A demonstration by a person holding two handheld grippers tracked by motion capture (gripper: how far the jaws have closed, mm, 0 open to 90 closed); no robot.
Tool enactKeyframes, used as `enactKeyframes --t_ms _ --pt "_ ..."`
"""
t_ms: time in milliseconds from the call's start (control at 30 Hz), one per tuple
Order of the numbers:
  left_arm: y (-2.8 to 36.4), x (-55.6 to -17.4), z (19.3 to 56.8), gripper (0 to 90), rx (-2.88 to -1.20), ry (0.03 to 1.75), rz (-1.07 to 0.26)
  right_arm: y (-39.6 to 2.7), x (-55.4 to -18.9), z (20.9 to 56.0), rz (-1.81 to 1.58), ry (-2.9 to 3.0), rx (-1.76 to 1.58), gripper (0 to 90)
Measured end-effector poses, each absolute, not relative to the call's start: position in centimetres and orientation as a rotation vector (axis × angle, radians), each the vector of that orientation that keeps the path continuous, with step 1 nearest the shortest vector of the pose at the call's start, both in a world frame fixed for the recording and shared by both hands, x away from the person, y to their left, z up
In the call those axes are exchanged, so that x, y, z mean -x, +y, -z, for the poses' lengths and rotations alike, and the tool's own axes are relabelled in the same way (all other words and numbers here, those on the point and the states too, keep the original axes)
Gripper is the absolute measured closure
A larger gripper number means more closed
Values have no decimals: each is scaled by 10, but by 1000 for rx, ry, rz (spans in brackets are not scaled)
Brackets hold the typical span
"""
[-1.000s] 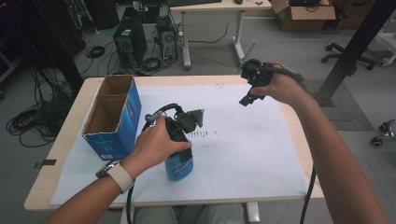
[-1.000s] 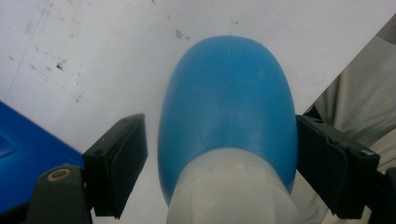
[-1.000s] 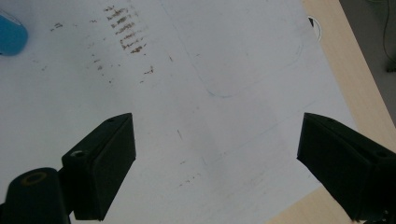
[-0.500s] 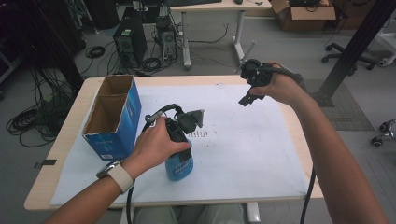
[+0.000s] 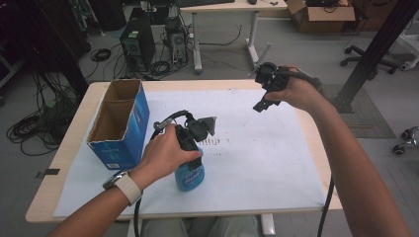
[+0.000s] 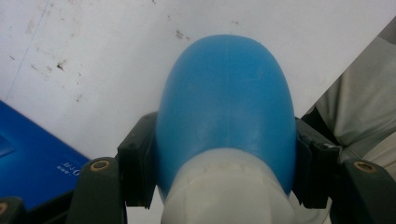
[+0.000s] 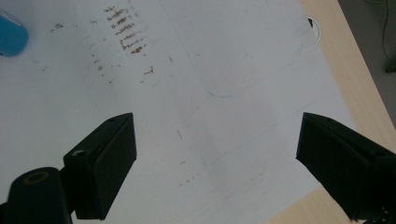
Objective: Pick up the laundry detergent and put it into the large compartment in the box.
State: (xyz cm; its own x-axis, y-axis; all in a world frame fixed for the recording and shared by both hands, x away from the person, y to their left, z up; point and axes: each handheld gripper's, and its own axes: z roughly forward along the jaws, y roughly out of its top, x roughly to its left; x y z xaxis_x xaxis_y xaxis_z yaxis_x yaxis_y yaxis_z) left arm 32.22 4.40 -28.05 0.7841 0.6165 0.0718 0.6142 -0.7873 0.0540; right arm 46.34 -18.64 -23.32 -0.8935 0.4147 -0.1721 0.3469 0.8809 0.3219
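A blue bottle (image 5: 190,176) with a white neck stands near the front of the white paper sheet (image 5: 257,158). My left gripper (image 5: 194,161) comes down on it from above and is shut on it. In the left gripper view, the jaws of the left gripper (image 6: 224,172) press both sides of the bottle (image 6: 226,102) just past the neck. My right gripper (image 5: 264,93) hangs in the air over the back right of the table. In the right gripper view it (image 7: 215,154) is open, with bare paper between its jaws. The bottle (image 7: 11,35) shows at that view's top left.
An open blue cardboard box (image 5: 121,123) stands at the left of the table, close to the bottle; its side (image 6: 32,168) shows in the left gripper view. The wooden table edge (image 5: 316,138) lies just right of the paper. Desks, computers and cables fill the floor beyond.
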Motion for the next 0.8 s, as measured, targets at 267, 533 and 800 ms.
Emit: enactKeyframes --t_ms 267,533,800 --pt "44 -319 278 377 -2941 988 -163 -185 -464 234 -414 2818 -576 122" --pt "53 -321 242 377 -2877 1053 -220 -186 -465 235 -413 2818 -583 123" --pt "60 -324 209 377 -2859 1097 -277 -188 -464 233 -417 2817 -580 124"
